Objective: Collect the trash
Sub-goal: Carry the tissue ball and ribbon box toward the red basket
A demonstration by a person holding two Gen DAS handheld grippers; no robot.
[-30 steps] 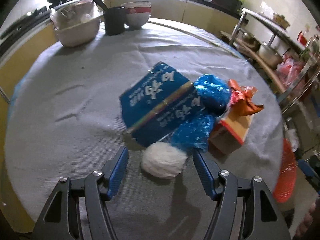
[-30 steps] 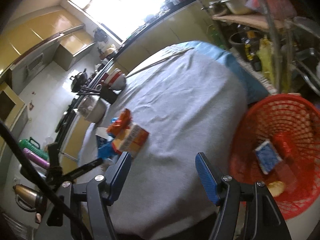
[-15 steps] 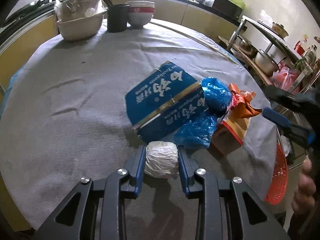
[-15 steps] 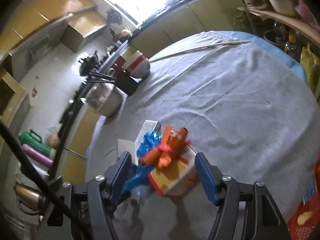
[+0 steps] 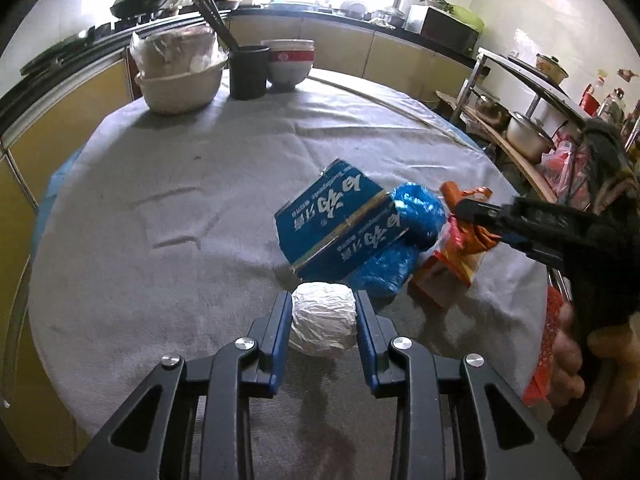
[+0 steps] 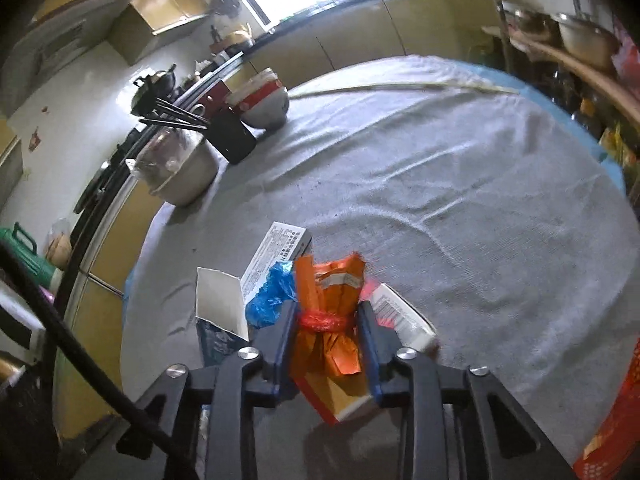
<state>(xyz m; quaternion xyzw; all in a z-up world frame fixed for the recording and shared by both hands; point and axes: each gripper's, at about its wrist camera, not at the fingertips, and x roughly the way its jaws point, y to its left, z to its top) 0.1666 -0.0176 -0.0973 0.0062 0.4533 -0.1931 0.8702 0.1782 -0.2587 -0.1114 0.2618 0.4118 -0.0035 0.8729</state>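
We've got the white paper wad (image 5: pixel 323 319) pinched in the left gripper (image 5: pixel 322 322), just above the desk (image 5: pixel 168 216). The right gripper (image 6: pixel 326 334) has its jaws clamped on the orange wrapper (image 6: pixel 329 312) beside the blue box (image 5: pixel 336 224). Crinkly foil could slip free, or drag the blue bag (image 5: pixel 404 236) along.

left gripper (image 5: pixel 323 314): angled down at the table, blue pads clamped on both sides of a white foil ball (image 5: pixel 323 320)
right gripper (image 6: pixel 326 328): angled down, jaws clamped on the tied neck of an orange wrapper (image 6: pixel 329 316)
right hand (image 5: pixel 568 364): bare fingers wrapped round the black handle, seen at the right edge of the left wrist view
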